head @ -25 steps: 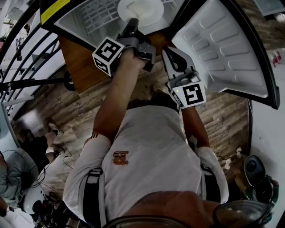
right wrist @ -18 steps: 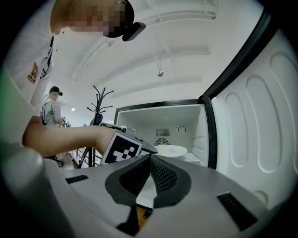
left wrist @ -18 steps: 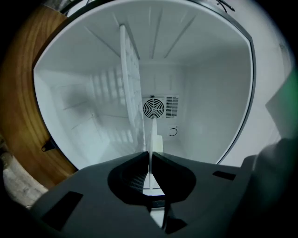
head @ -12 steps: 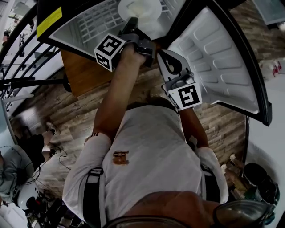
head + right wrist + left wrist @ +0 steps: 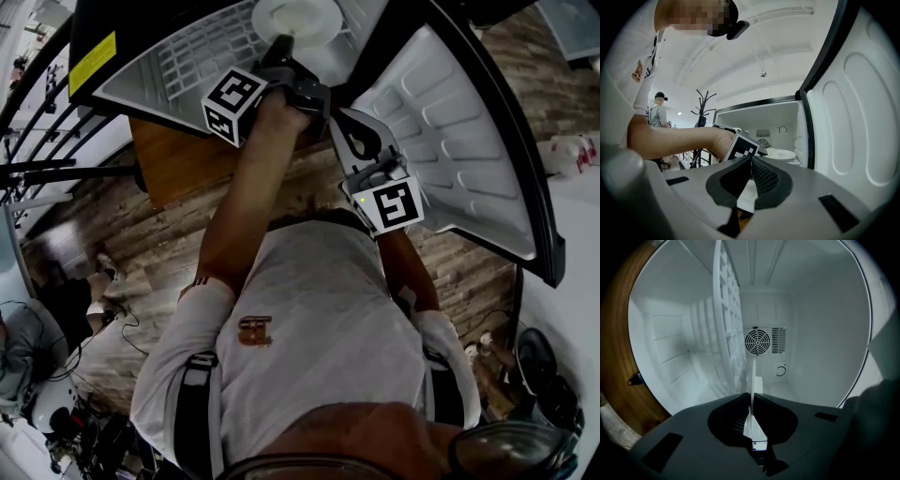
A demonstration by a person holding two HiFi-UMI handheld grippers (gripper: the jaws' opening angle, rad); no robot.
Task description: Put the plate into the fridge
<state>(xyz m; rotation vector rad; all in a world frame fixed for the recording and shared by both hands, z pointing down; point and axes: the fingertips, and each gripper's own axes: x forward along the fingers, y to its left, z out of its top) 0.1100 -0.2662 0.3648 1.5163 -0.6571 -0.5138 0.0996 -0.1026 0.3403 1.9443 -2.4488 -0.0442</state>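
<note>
White plate (image 5: 298,21): upper centre of the head view, inside the fridge opening, held at its near rim by the left gripper.
Left gripper (image 5: 751,397): jaws drawn narrow and clamped on the plate, whose rim runs between the pads as a thin white edge-on line in the left gripper view.
Right gripper (image 5: 751,160): jaws together with nothing between them. It sits outside the fridge, right of centre in the head view, beside the open door.
Fridge (image 5: 825,333): white cavity with a round fan grille (image 5: 757,341) on the back wall.
Wire shelf (image 5: 726,329): just left of the plate's edge in the left gripper view, its flat face parallel to the plate's. Whether they touch cannot be told.
Door (image 5: 459,131): swung open, filling the upper right of the head view.
Key relation: the plate extends straight ahead from the left gripper's jaws toward the back wall, face-on to the shelf. The left arm is well nearer than the right.
Step in hand, judged: placement, with the plate already inside but not yet released.
Next move, judged: close the last gap to the shelf, then open the left jaws.
Risk, judged: a release short of the shelf could tip the plate.
</note>
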